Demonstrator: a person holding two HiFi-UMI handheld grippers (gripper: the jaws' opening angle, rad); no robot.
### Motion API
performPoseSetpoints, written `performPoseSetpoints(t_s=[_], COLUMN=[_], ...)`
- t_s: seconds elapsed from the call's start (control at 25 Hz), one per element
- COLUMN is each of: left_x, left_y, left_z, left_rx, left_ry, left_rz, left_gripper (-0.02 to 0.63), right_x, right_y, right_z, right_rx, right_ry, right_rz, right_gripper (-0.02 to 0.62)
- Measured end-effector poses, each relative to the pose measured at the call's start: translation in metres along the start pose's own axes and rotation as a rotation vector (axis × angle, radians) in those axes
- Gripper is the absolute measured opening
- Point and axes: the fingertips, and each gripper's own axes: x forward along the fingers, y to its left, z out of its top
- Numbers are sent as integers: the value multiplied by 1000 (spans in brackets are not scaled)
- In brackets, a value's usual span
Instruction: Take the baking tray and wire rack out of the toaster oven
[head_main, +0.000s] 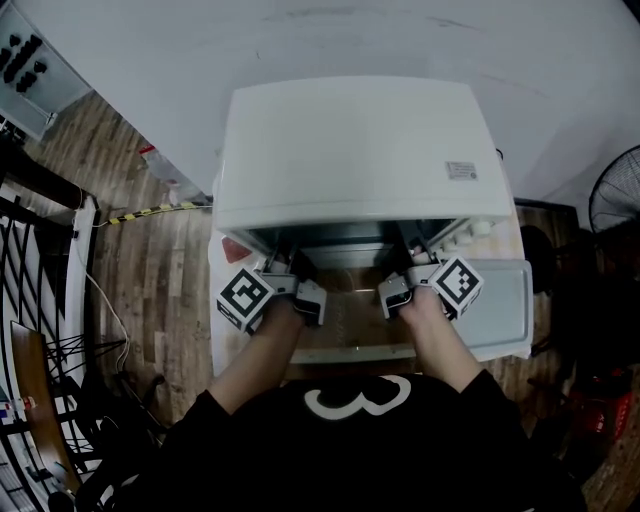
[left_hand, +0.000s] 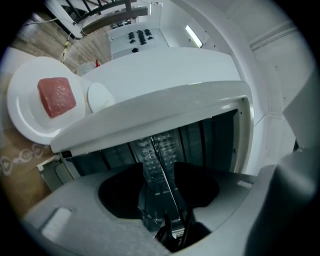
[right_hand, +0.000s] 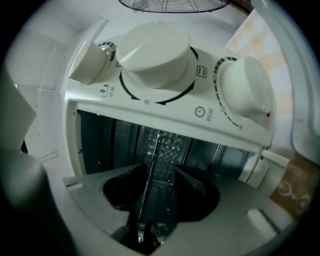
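Toaster oven (head_main: 360, 150), white and boxy, sits on a patterned tabletop (right_hand: 295, 195) with its far side close to a white wall (head_main: 300, 40). Its door (head_main: 350, 328) is folded down toward you, and your forearms (head_main: 265, 350) reach over it into the mouth.

Your left claw (left_hand: 160, 175) is at the left end of the opening, close to the oven's left edge. Its dark pads stand moderately apart, and a thin metal edge (left_hand: 158, 150) runs between them without being pinched. Your right claw (right_hand: 160, 180) is at the right end, just beside the control panel (right_hand: 200, 115). Its pads are likewise apart around a thin metal edge. Whether that edge is rack or tray cannot be told; it lies inside the oven, at the mouth.

Between the claws, the door's glass offers open room. Left of the oven, a white plate (left_hand: 22, 117) holding a pink block (left_hand: 56, 96) lies just beside the casing. Right of the door lies a pale grey, tray-shaped slab (head_main: 505, 310) with rounded corners.

Three cream knobs (right_hand: 156, 52) carry tick marks, a clock symbol and small heater icons, with no readable words. A small sticker (head_main: 461, 171) on the oven top has print too small to read. Each claw's cube (head_main: 245, 297) shows black-and-white square markers.
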Motion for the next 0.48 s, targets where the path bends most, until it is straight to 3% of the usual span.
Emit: performPoseSetpoints(t_s=[0.48], left_x=[3], left_y=[-1], left_z=[3], left_rx=[30], left_ry=[-9], left_rz=[-10], left_gripper=[84], right_x=[4], right_y=[14], right_z=[3], right_rx=[-1], right_ry=[-34], right_rz=[58], right_gripper=[68])
